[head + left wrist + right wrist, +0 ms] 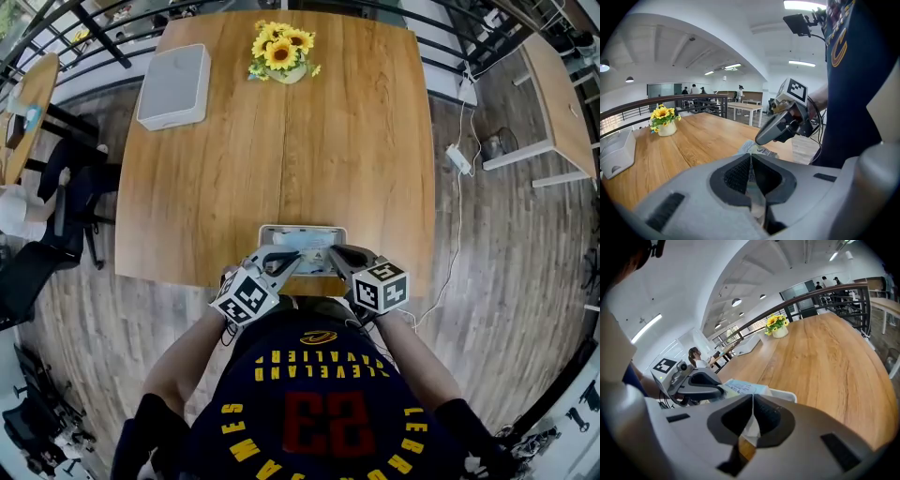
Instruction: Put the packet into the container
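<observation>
From my screen, both claws meet at the near edge of the light brown wooden table (356, 141). The left gripper (751, 161) has its jaws pressed together on one edge of the pale blue and white plastic packet (307, 246), a thin strip of film pinched between the dark pads. The right gripper (752, 404) is likewise clamped on the opposite edge of the same packet. So the packet hangs stretched between the two, right over the opening of the white rectangular container (265, 229), which sits at the table's near edge, just in front of me. I cannot tell whether the packet touches the container's floor.

The packet carries dark printing and what looks like a barcode block, too small for me to read. The dark jersey (314, 403) below the camera reads "CLEVELAND CAVALIERS" in yellow, with a red 23.

At the far side stands a bunch of yellow sunflowers in a small white vase (281, 49), and at the far left a flat grey-white rectangular box (175, 84), well apart from the container
</observation>
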Available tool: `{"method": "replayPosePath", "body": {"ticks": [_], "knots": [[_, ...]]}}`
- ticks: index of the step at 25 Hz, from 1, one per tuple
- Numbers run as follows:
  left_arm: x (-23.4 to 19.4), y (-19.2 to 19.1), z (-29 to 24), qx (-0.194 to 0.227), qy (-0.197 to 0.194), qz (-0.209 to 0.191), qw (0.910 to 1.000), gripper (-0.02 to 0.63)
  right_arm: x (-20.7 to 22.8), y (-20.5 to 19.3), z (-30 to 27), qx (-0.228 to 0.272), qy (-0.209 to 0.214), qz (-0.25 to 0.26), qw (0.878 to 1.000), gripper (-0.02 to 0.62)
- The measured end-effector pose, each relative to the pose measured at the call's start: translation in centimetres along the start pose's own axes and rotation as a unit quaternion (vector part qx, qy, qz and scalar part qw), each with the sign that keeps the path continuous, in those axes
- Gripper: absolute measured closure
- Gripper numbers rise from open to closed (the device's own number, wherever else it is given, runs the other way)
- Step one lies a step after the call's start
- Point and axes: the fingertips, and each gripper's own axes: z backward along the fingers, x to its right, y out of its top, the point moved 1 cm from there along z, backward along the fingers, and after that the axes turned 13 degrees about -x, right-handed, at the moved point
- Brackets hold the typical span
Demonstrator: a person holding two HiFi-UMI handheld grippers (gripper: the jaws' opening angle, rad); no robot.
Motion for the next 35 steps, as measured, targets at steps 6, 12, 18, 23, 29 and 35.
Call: {"method": "replayPosePath", "body": {"ticks": [6, 12, 18, 23, 29, 35], "knots": [[-0.2, -0.8, -0.7, -0.002, -0.017, 0.004, 0.9998, 0.592, 0.2, -0.1, -0.8, -0.009, -0.008, -0.01, 1.0, 0.575], [-0.1, -1.3, -1.4, 0.0, -0.029, -0.002, 0.9996, 0.592, -0.2, 0.0, -1.5, -0.014, -0.012, -0.012, 1.0, 0.575], [-0.5, -2.2, -2.1, -0.011, -0.028, -0.006, 0.9995, 0.592, -0.5, 0.0, -2.0, -0.018, -0.014, -0.014, 1.0, 0.575], [-0.7, -2.7, -2.4, -0.018, -0.026, -0.004, 0.9995, 0.592, -0.6, -0.3, -2.5, -0.023, -0.012, -0.013, 1.0, 0.575], [-1.0, -3.3, -2.5, -0.028, -0.026, 0.0, 0.9993, 0.592, -0.8, -0.5, -2.9, -0.029, -0.012, -0.012, 0.999, 0.575], [-0.8, -3.9, -2.7, -0.034, -0.027, 0.003, 0.9991, 0.592, -1.0, -0.8, -3.5, -0.032, -0.009, -0.009, 0.999, 0.575]]}}
